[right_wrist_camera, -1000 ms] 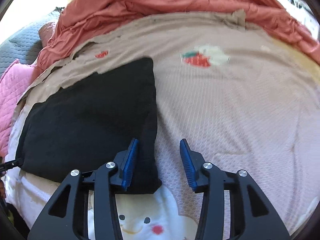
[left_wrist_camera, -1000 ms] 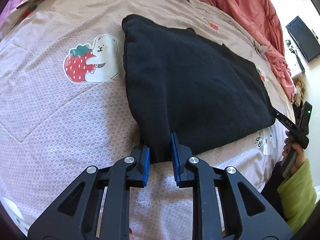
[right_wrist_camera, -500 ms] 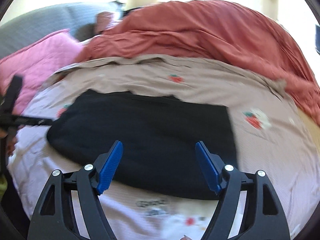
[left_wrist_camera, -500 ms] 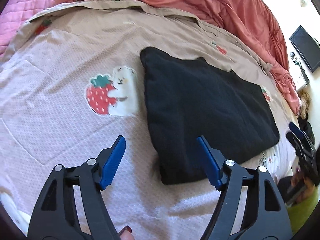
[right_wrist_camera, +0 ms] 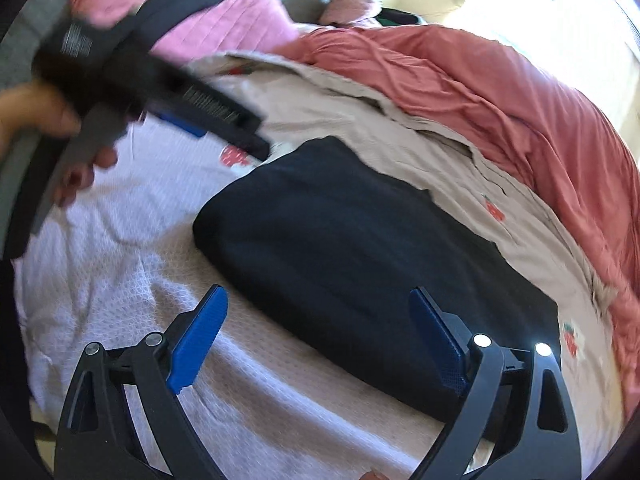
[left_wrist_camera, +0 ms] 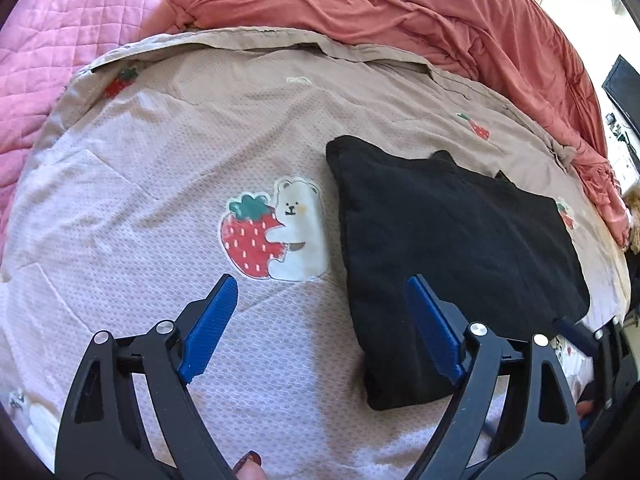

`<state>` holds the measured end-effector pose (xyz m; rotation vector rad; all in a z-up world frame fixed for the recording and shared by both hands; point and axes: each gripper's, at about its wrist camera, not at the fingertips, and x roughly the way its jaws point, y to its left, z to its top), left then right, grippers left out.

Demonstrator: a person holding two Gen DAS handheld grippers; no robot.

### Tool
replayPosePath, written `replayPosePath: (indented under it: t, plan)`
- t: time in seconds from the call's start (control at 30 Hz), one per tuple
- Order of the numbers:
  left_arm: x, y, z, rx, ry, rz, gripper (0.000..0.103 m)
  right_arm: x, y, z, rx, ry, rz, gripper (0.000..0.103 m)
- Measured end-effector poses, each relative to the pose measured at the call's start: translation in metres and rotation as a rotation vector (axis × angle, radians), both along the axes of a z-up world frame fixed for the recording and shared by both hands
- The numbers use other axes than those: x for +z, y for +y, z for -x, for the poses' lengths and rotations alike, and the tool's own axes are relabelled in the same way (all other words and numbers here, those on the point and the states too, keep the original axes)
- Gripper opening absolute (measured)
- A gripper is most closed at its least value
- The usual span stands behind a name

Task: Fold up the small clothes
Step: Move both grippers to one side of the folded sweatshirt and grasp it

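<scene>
A black garment (left_wrist_camera: 452, 248), folded into a flat rectangle, lies on the strawberry-print bed sheet (left_wrist_camera: 160, 184). My left gripper (left_wrist_camera: 320, 280) hovers over its near left corner. The jaws are opening, with only sheet and the garment's edge below them and nothing gripped. In the right wrist view the same black garment (right_wrist_camera: 352, 248) stretches diagonally. My right gripper (right_wrist_camera: 318, 292) hangs above its near long edge, jaws opening and empty. The left tool shows there blurred at upper left, held by a hand (right_wrist_camera: 44, 114). A blue pad (left_wrist_camera: 572, 330) of the right tool peeks in at the left view's right edge.
A bear-and-strawberry print (left_wrist_camera: 276, 232) marks the sheet left of the garment. A salmon duvet (left_wrist_camera: 400, 4) is bunched along the far side, with a pink quilt (left_wrist_camera: 60, 40) at far left. A dark screen (left_wrist_camera: 624, 92) stands beyond the bed on the right.
My left gripper let go of the garment's corner, spread wide and drew back. My right gripper also opened and swung round to the garment's long near edge.
</scene>
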<state>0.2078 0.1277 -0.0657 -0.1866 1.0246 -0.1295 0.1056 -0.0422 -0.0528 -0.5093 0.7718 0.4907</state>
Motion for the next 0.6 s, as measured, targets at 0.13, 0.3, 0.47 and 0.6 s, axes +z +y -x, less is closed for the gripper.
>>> replayPosePath:
  t: [0.13, 0.3, 0.47, 0.6]
  plan:
    - [0.002, 0.002, -0.003, 0.008, -0.003, 0.001, 0.079, -0.017, 0.014, -0.002, 0.034, -0.012, 0.074, 0.091]
    - [0.001, 0.003, -0.006, 0.013, 0.001, 0.008, 0.080, -0.034, 0.025, -0.003, 0.069, -0.044, 0.149, 0.091]
    - [-0.003, 0.006, -0.010, 0.031, 0.007, 0.019, 0.081, -0.049, 0.035, -0.005, 0.101, -0.093, 0.197, 0.090]
    - [-0.011, 0.017, -0.018, 0.074, 0.027, 0.087, 0.090, -0.053, 0.039, -0.013, 0.113, -0.128, 0.176, 0.081]
